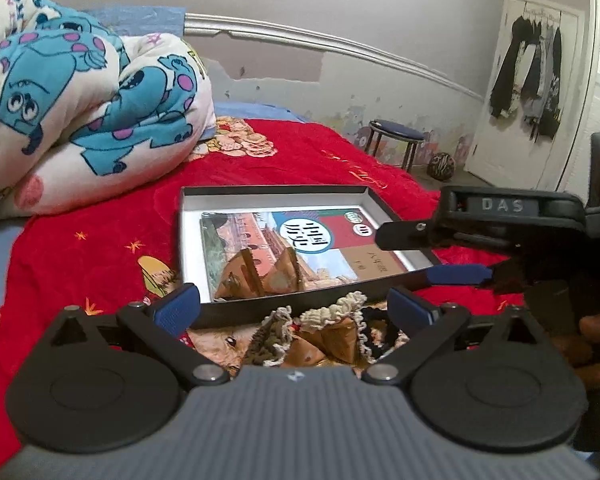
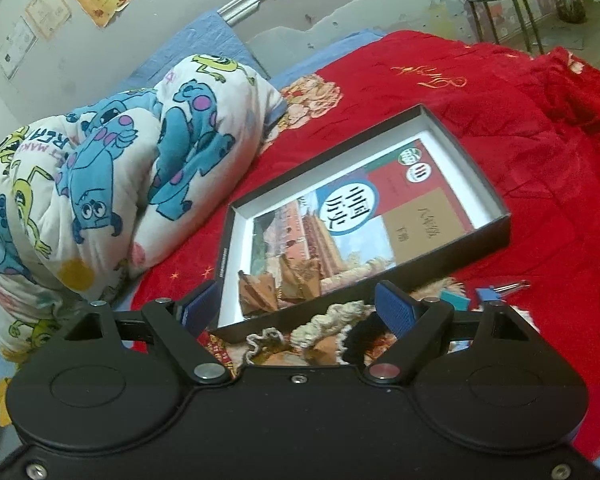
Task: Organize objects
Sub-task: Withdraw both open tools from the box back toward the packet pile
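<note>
rolled quilt [image 1: 80,92] beside box [image 1: 188,248], stool [image 1: 396,130]

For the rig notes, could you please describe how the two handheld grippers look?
The left gripper has a ribbed grey body, black round hubs and black linkage arms ending in blue ribbed pads. The right gripper is all black with the same blue pads; its side reads "DAS".
</note>
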### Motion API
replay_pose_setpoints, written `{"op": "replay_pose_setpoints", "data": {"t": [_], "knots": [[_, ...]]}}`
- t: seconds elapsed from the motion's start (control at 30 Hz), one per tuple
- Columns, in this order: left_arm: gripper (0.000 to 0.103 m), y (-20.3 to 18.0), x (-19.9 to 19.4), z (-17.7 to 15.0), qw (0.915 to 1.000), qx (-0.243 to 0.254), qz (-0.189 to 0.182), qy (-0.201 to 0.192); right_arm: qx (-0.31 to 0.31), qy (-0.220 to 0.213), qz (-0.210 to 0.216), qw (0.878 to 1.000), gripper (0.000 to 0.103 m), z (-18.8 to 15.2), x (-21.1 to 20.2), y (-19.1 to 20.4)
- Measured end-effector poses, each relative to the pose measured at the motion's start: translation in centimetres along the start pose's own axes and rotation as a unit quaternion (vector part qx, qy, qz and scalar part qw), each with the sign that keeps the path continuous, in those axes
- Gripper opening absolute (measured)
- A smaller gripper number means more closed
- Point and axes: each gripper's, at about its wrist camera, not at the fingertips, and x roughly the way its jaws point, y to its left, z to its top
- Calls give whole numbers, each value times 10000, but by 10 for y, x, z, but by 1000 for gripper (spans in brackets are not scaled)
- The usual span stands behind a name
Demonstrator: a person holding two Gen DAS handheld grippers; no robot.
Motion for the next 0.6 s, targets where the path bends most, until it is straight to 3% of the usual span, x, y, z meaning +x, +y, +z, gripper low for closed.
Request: {"op": "replay_pose_setpoints", "data": {"t": [0.33, 0.6], "knots": [[103, -10, 12, -7, 9995, 222, 160, 157, 132, -73, -217, 9997, 84, -4, -10, -11], [103, -19, 29, -17, 9991, 126, -103, 390, 431, -190, -700, 9964, 84, -10, -18, -35]]}}
